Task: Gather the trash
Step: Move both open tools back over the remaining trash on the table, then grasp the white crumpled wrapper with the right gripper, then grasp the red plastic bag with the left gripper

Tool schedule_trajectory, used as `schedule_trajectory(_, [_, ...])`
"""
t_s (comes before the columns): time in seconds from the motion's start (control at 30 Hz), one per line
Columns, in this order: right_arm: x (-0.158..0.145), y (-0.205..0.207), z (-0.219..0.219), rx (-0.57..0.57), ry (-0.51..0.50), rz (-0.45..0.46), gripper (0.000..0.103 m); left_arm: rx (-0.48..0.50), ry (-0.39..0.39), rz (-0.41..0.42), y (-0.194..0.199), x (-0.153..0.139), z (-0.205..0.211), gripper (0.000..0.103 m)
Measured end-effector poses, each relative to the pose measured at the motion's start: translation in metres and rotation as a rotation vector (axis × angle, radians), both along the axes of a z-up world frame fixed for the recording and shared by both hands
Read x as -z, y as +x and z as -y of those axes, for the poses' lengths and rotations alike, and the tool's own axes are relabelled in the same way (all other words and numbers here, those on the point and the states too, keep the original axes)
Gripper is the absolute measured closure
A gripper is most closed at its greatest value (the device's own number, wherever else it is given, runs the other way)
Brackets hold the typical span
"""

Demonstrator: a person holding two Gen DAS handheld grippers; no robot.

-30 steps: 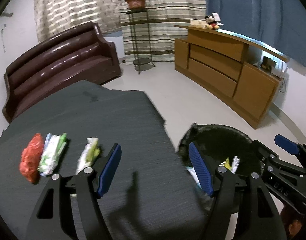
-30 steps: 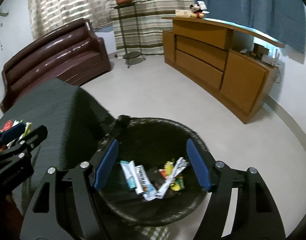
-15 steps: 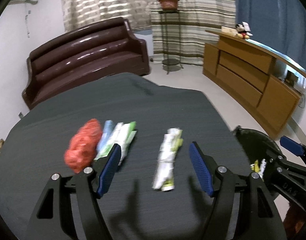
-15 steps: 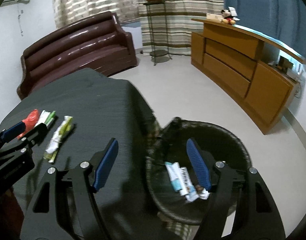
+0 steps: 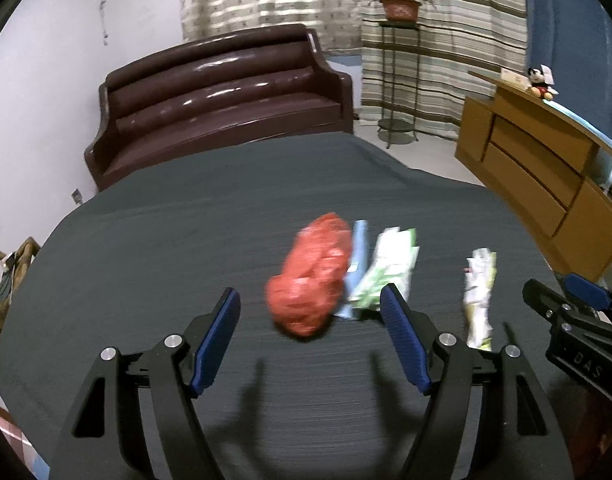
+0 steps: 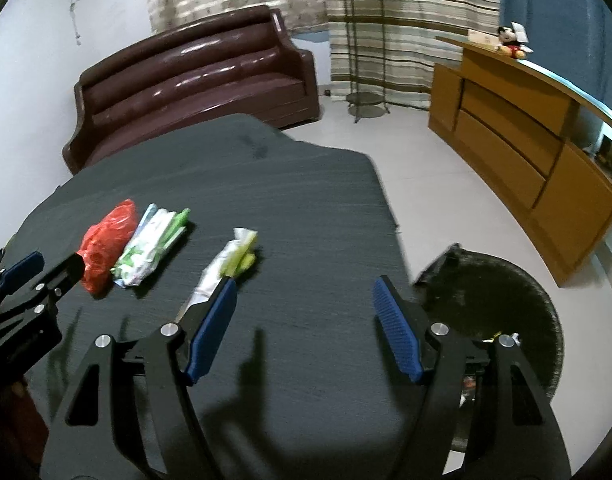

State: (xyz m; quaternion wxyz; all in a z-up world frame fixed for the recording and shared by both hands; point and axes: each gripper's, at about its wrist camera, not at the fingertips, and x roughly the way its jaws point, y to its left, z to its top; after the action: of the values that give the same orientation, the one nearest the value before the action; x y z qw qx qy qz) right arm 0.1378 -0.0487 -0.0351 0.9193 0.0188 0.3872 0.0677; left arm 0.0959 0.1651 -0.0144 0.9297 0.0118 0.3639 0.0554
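Three pieces of trash lie on the dark grey table (image 5: 185, 240): a crumpled red bag (image 5: 312, 276) (image 6: 105, 240), a green-and-white packet (image 5: 386, 272) (image 6: 151, 242) beside it, and a white-and-yellow wrapper (image 5: 480, 292) (image 6: 229, 262) further right. My left gripper (image 5: 310, 336) hovers open just short of the red bag, nothing between its blue pads. Over the table's right part my right gripper (image 6: 303, 328) is open and empty, its left pad next to the wrapper. A black bin (image 6: 502, 308) stands on the floor to the right of the table, with trash inside.
A brown sofa (image 5: 221, 96) stands behind the table. A wooden sideboard (image 6: 518, 132) runs along the right wall, a plant stand (image 6: 364, 40) by the striped curtains. Pale floor (image 6: 406, 168) lies between table and sideboard.
Both grippers have swung left, away from the bin and over the table. The red bag now sits ahead of my left gripper, and the bin has slid to the right edge of the right wrist view.
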Motion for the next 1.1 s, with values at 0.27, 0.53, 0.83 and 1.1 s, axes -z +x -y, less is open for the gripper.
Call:
schedule_trajectory(0.27, [0.011, 0.011, -0.04, -0.034, -0.052, -0.044, 0.034, -0.037, -0.018, -0.009, -0.002, 0.004, -0.03, 0.033])
schedule_trajectory(0.53, [0.02, 0.018, -0.058, -0.033, -0.107, -0.09, 0.06, -0.017, -0.052, -0.013, 0.003, 0.004, -0.036, 0.033])
schedule_trajectory(0.83, [0.021, 0.018, -0.061, -0.034, -0.111, -0.092, 0.085, 0.016, -0.074, -0.007, 0.008, 0.002, -0.036, 0.031])
schedule_trajectory(1.1, [0.016, 0.03, -0.056, -0.034, -0.101, -0.071, 0.085, 0.027, -0.066, -0.009, 0.017, 0.004, -0.032, 0.029])
